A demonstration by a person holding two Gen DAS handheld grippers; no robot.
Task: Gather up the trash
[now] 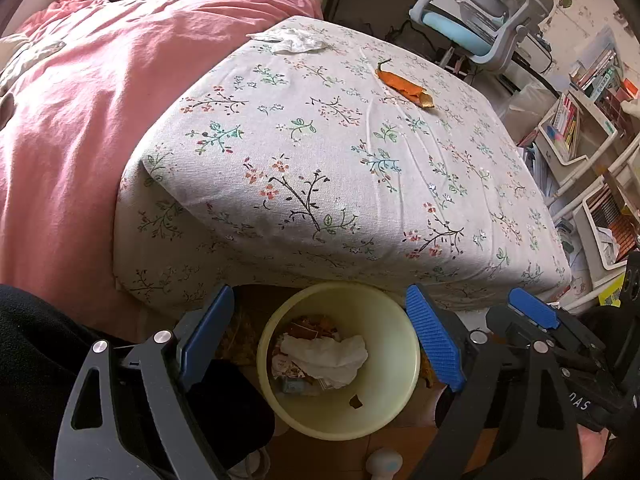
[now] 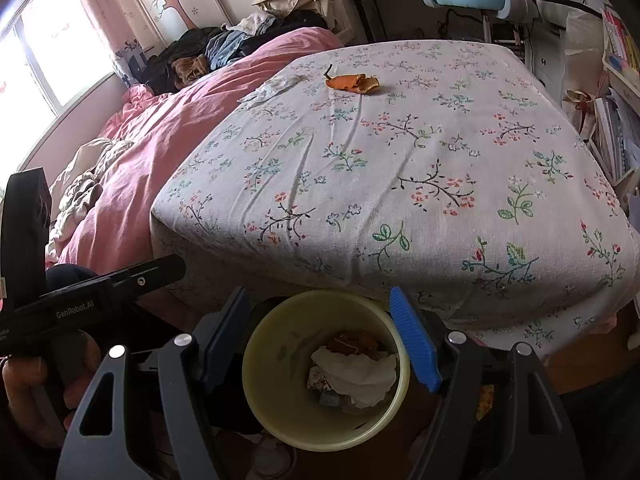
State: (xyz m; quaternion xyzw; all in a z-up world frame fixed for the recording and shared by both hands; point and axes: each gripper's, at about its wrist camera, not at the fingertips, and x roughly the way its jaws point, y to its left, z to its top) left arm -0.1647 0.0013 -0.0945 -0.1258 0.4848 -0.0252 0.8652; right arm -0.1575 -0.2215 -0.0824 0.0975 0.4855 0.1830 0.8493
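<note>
Beside the bin, at the foot of the bed (image 1: 304,152), a floral cotton sheet lies taut over the mattress corner, its weave coarse and lightly creased; a soft pink duvet (image 1: 80,120) covers the side of the bed further from the bin. Below the mattress edge stands the round, pale-yellow plastic trash bin (image 1: 384,412), smooth-walled, with one small chip of debris stuck on its inner wall. It already holds a crumpled white tissue (image 1: 324,354) on top of printed wrappers, so part of the collecting looks done.

Two pieces remain, both far across the sheet from the bin: a curled orange fruit peel (image 1: 404,84) with a dark stalk, leathery and stiff-looking, and beyond it a flat, wrinkled white tissue wad (image 1: 292,40) near the duvet.

Both claws hang over the bin's mouth. The left gripper (image 1: 320,344) has its ribbed blue pads spread wide with nothing between them; the right gripper (image 2: 324,340) is likewise parted and empty.
</note>
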